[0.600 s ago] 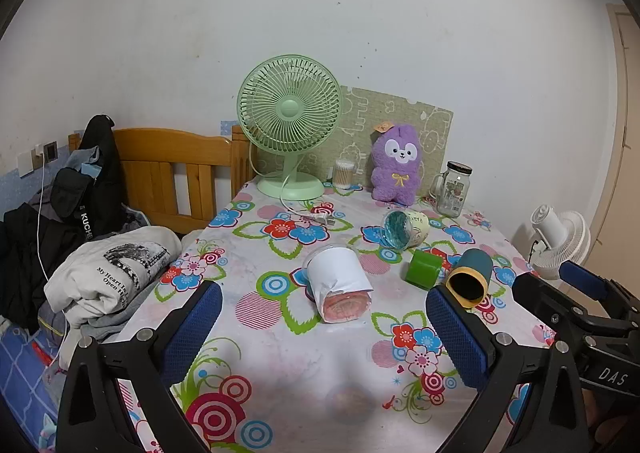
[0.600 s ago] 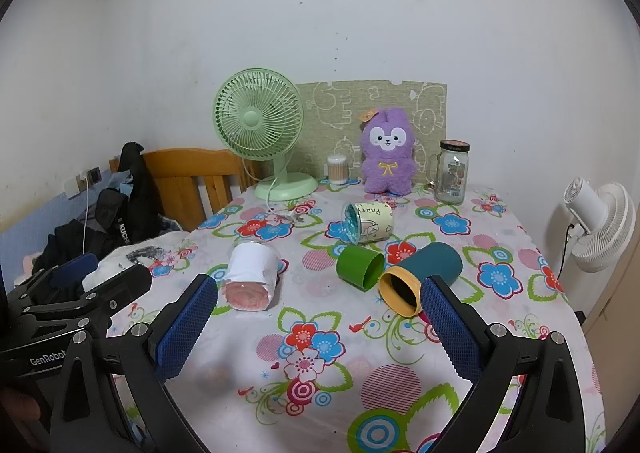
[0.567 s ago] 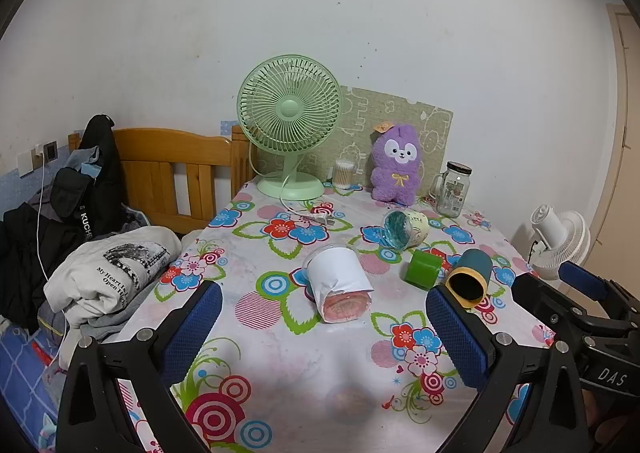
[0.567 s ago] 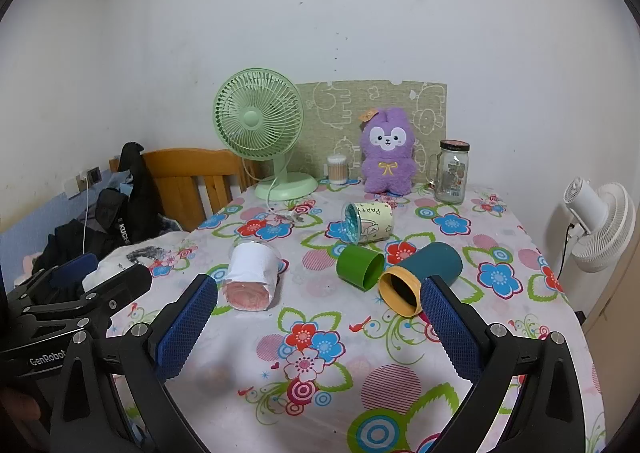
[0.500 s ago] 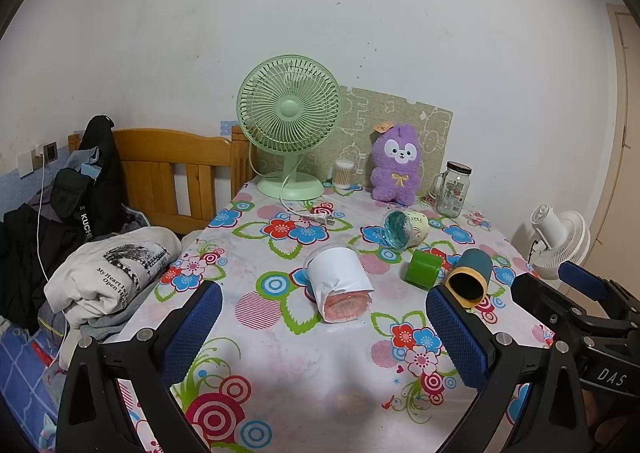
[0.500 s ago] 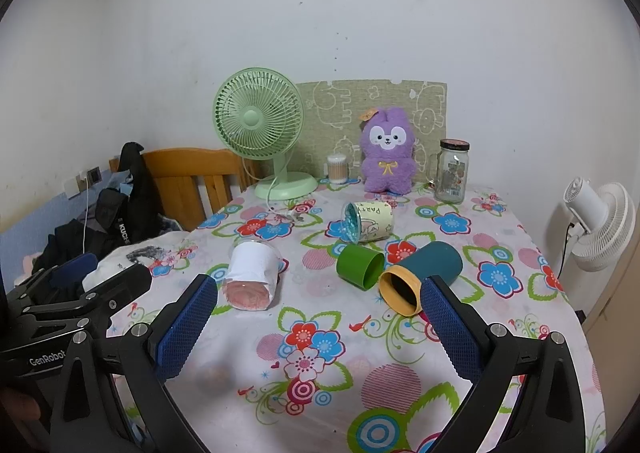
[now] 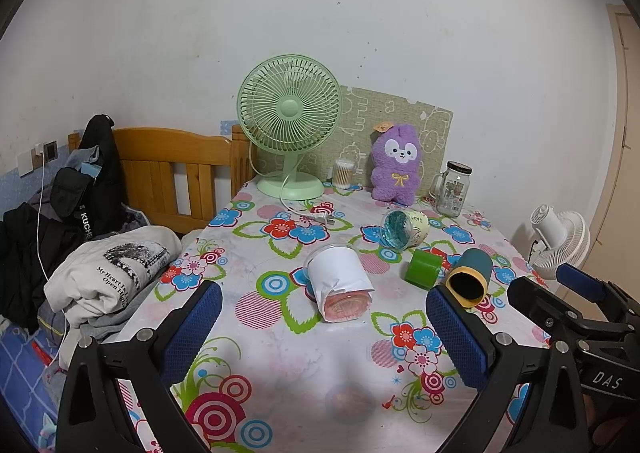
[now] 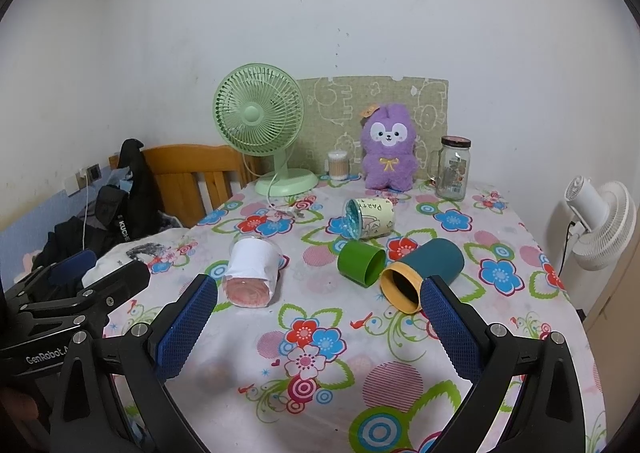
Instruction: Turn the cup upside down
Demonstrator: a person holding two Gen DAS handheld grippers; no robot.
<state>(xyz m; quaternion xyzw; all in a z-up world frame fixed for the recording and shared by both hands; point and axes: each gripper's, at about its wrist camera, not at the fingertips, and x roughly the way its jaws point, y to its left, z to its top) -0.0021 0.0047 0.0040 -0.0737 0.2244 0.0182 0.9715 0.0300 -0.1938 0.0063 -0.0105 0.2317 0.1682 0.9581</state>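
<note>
— Checking for change: nothing has moved; left tongs (image 7: 322,327) and right tongs (image 8: 318,323) stay wide, empty.
— And the cups?
— Four cups (image 8: 252,273) lie sideways mid-desk (image 8: 320,393); flipping hasn't begun.

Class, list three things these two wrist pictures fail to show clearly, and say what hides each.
1. Jar label: too small in both views.
2. Teal cup base: faces away; left view also clips it behind the left claw finger.
3. Green cup interior: left view shows only its closed end.
</note>
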